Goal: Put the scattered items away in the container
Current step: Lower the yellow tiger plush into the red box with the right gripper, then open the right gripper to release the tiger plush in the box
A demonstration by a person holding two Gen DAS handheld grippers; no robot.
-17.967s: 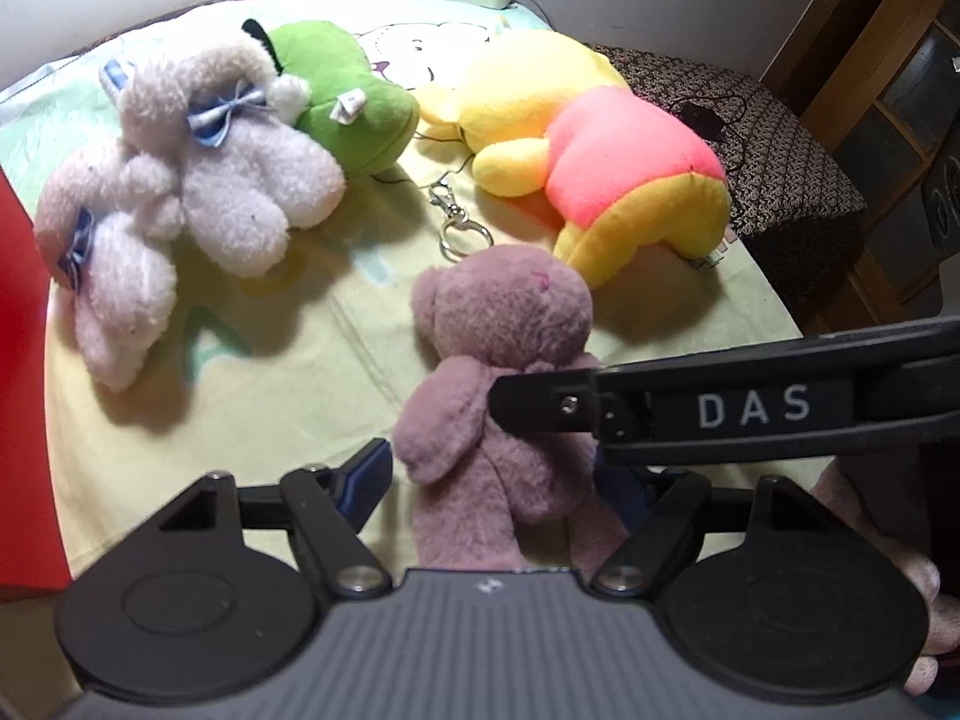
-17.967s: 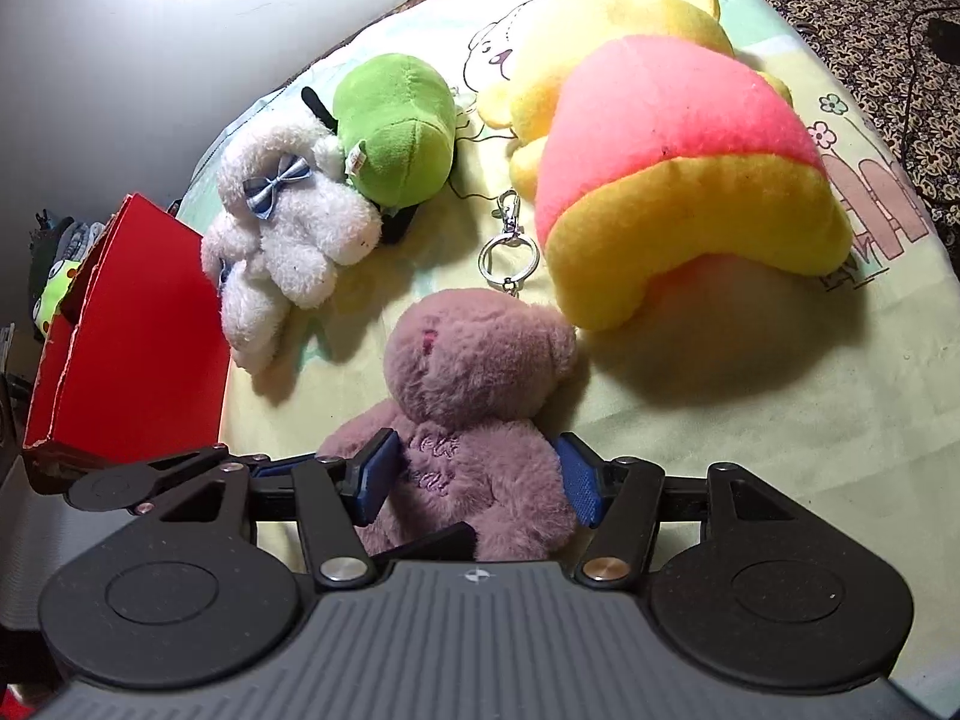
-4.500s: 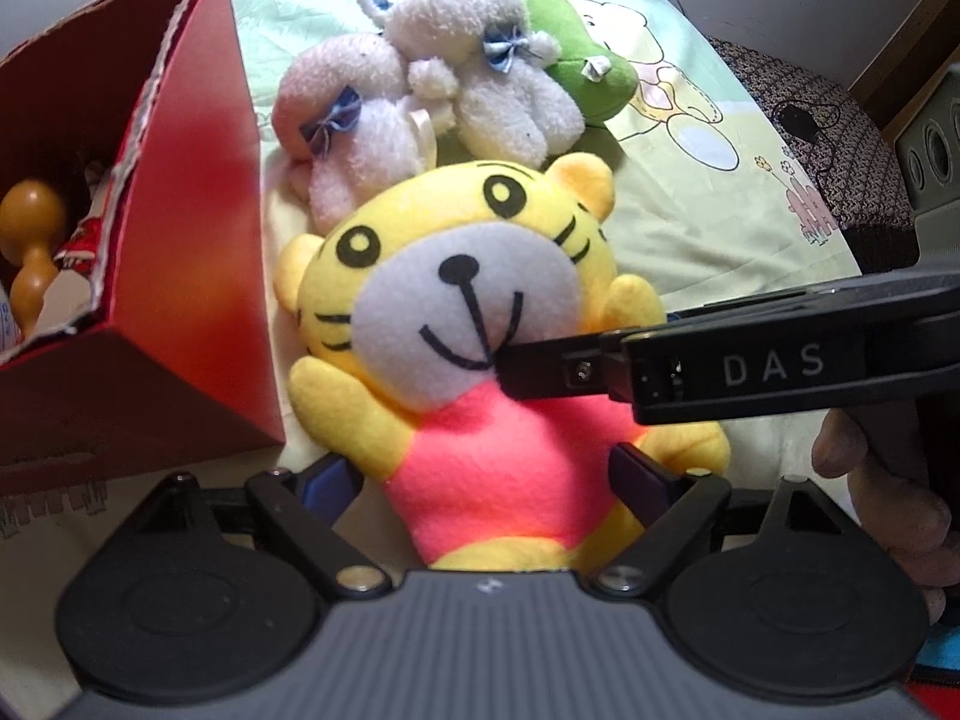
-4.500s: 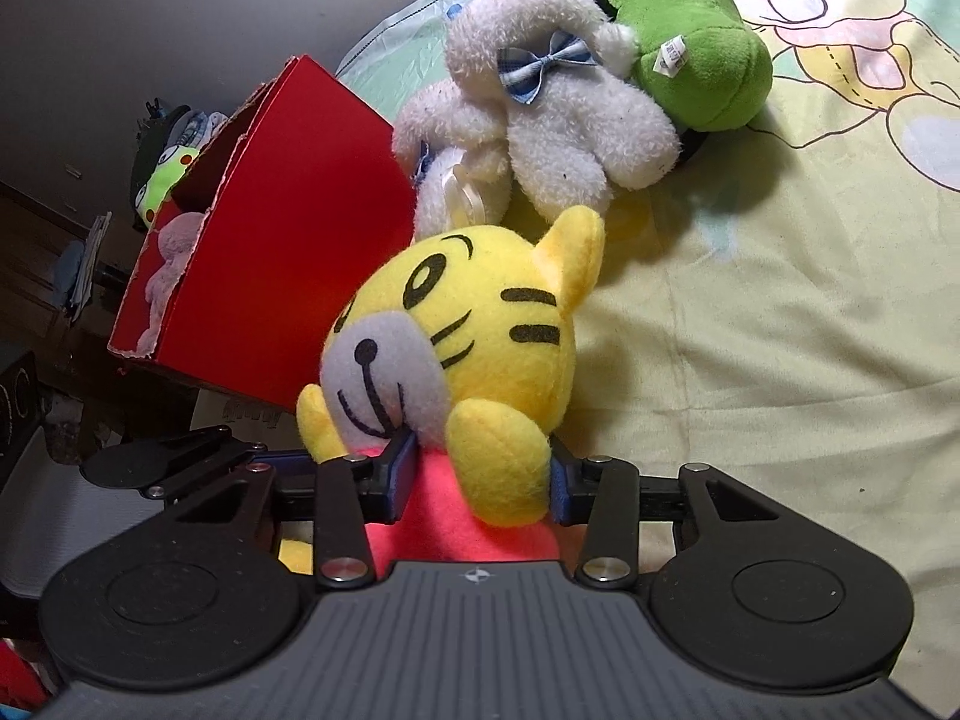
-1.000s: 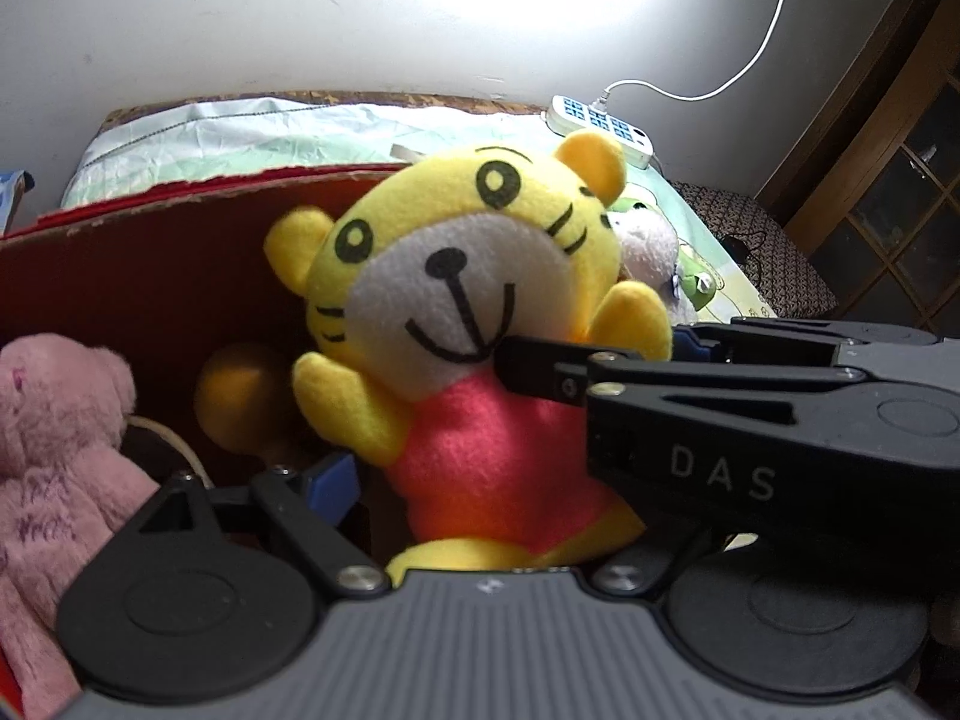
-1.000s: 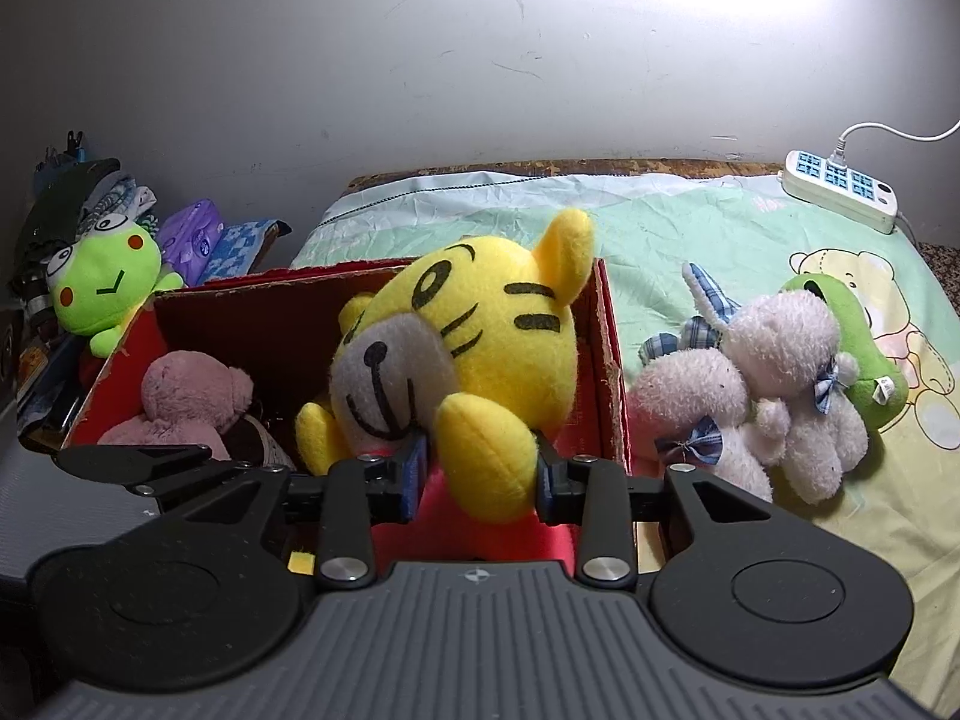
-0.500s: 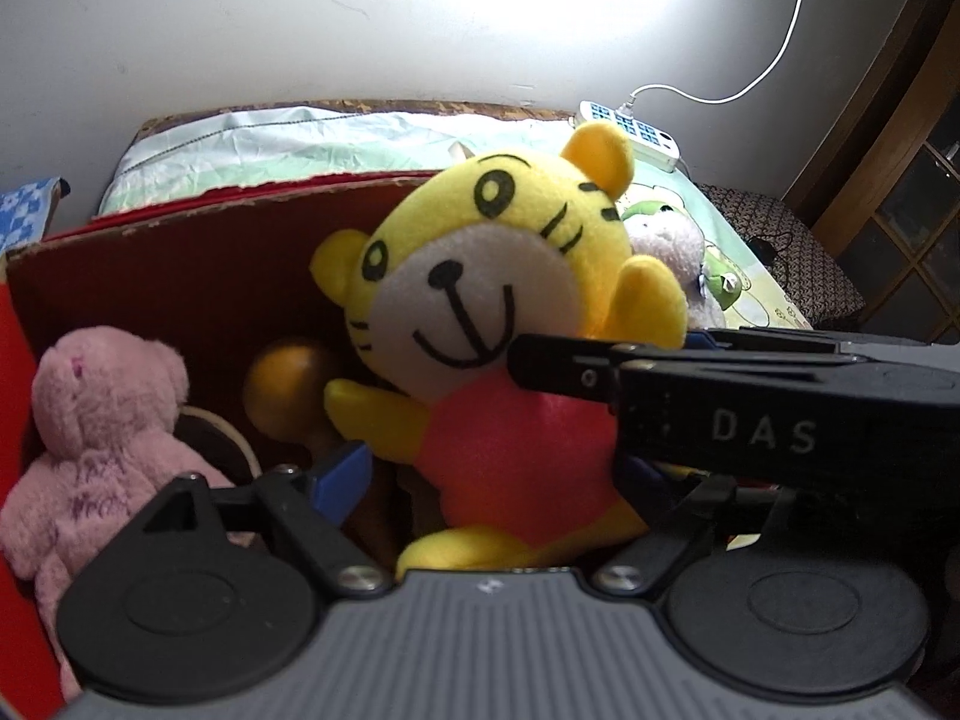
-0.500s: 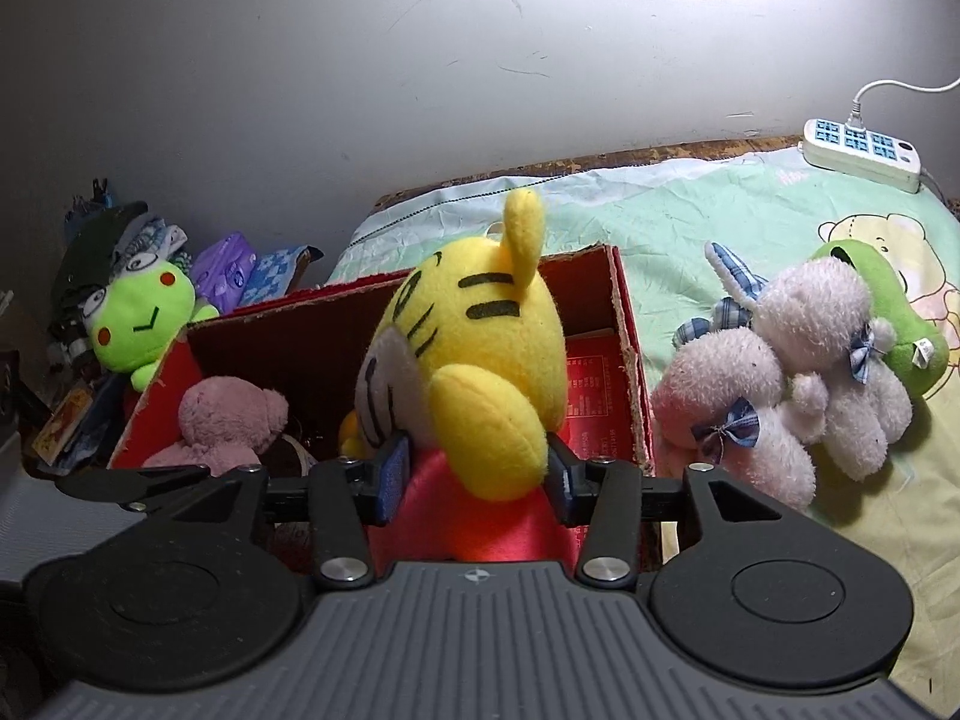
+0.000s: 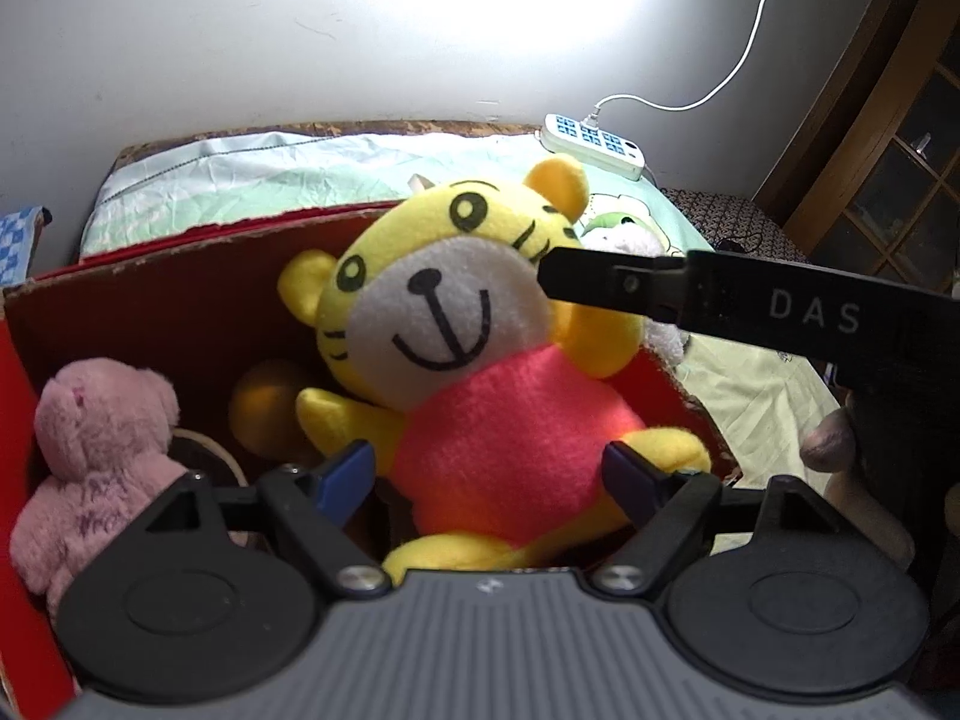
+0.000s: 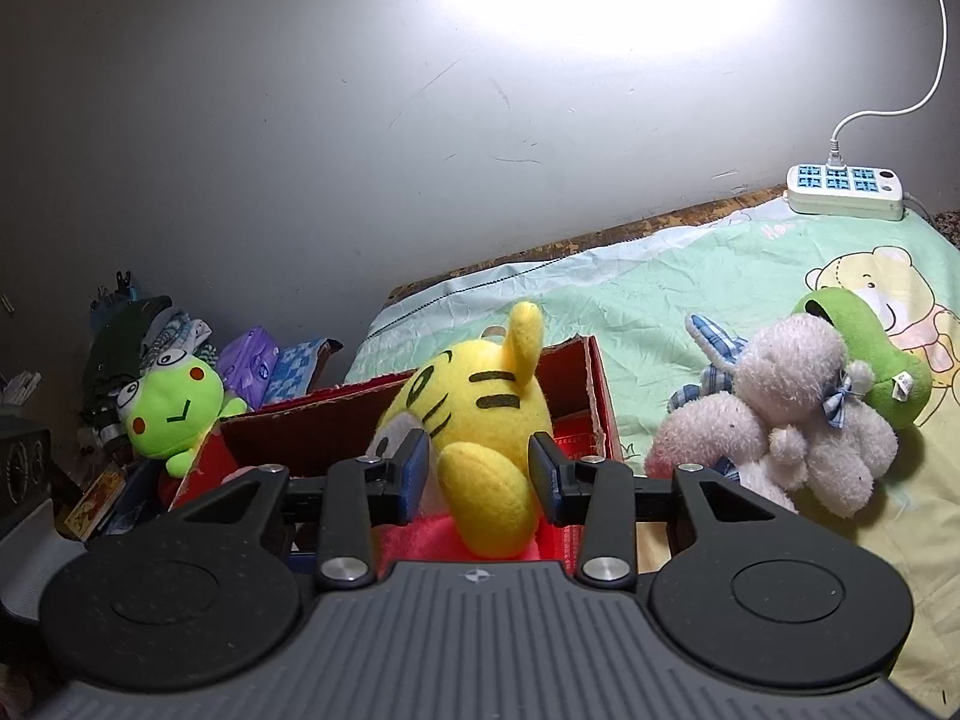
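Observation:
The yellow tiger plush (image 9: 480, 336) in a pink shirt sits inside the red cardboard box (image 9: 180, 294), leaning on its right wall. My left gripper (image 9: 489, 474) is open, its blue pads apart on either side of the tiger's body. My right gripper (image 10: 478, 468) is open, its pads flanking the tiger's arm (image 10: 489, 498) with small gaps. A pink bear (image 9: 96, 438) and an orange toy (image 9: 264, 402) also lie in the box. On the bed sheet lie two white-pink bunnies (image 10: 798, 420) and a green plush (image 10: 864, 360).
A green frog plush (image 10: 174, 414) sits beyond the box's left side among clutter. A white power strip (image 10: 846, 192) lies at the bed's far edge by the wall. A dark wooden cabinet (image 9: 888, 138) stands at the right.
The tiger has gone down into the box. Both grippers have opened and let go of it. The right gripper has pulled back and up.

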